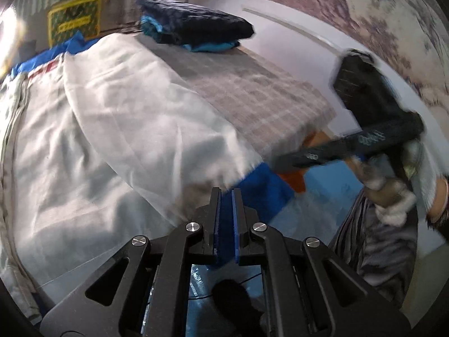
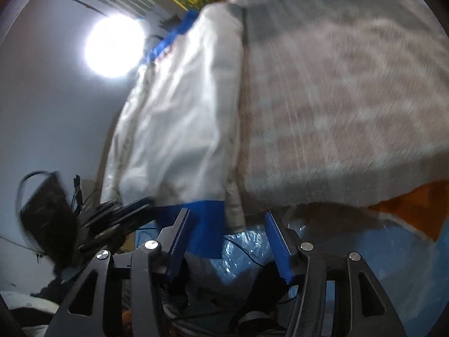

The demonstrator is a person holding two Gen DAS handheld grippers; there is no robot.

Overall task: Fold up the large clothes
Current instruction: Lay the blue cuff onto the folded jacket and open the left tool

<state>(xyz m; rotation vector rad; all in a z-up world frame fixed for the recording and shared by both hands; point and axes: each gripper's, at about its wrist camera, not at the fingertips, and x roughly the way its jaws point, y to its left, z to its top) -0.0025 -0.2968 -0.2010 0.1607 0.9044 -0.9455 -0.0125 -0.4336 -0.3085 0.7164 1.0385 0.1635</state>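
My left gripper point(image 1: 226, 193) sits at the near edge, its blue pads point(image 1: 217, 219) almost together; whether any cloth is pinched between them I cannot tell. Just beyond the tips lies the blue hem point(image 1: 263, 193) of the white garment point(image 1: 112, 129), which spreads wrinkled over the left and middle of the checked table cover point(image 1: 252, 92). At the far end rests a folded stack of dark and teal clothes point(image 1: 196, 28). On the right my gloved right hand point(image 1: 398, 193) holds the right gripper point(image 1: 283, 164), blurred, reaching in toward the table's near right corner.
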